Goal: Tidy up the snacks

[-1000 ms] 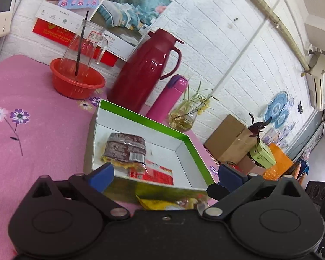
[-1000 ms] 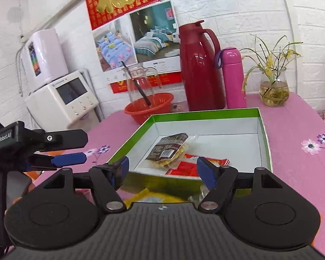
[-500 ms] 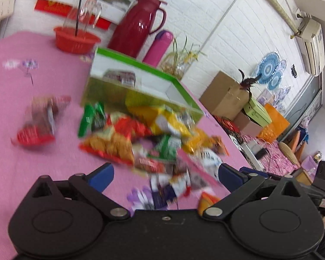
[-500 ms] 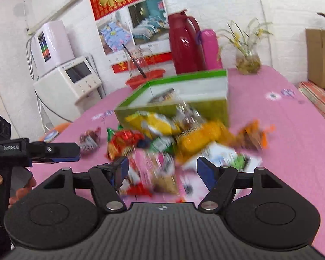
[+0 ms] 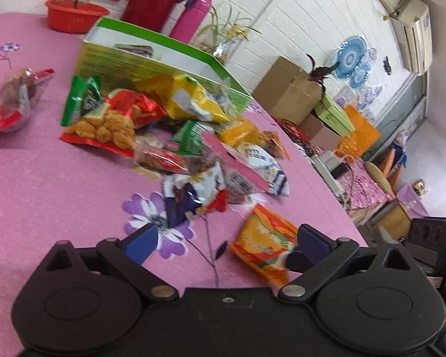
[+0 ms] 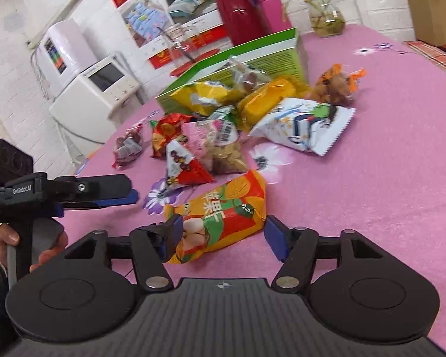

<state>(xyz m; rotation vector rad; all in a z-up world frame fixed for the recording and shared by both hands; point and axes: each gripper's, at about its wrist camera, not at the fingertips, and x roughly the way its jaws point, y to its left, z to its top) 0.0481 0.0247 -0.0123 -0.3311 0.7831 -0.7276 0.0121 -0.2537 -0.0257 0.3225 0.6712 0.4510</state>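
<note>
Right gripper point(image 6: 220, 238): jaws wide but closing, orange snack packet point(image 6: 223, 217) between the blue pads. Left pad sits against or just over the packet's near corner; right pad just beside its edge, contact unclear. No firm grip visible. Packet lies flat on the pink tablecloth point(image 6: 371, 178), long axis running from near-left to far-right, printed face up.

Left gripper point(image 5: 224, 238): fingers wide, nothing between them. Same orange packet point(image 5: 264, 247) lies just inside its right pad, partly under it. A hand point(image 6: 44, 244) holds that gripper's handle.

Further out: loose pile of snack bags point(image 6: 211, 136) mid-table, white cartoon-print bag point(image 6: 306, 125) to the right of it. Beyond the pile, green box point(image 6: 238, 62), open top, at least one packet inside. Behind it, red thermos point(image 6: 235, 6) and pink bottle point(image 6: 272, 6) against the wall.
</note>
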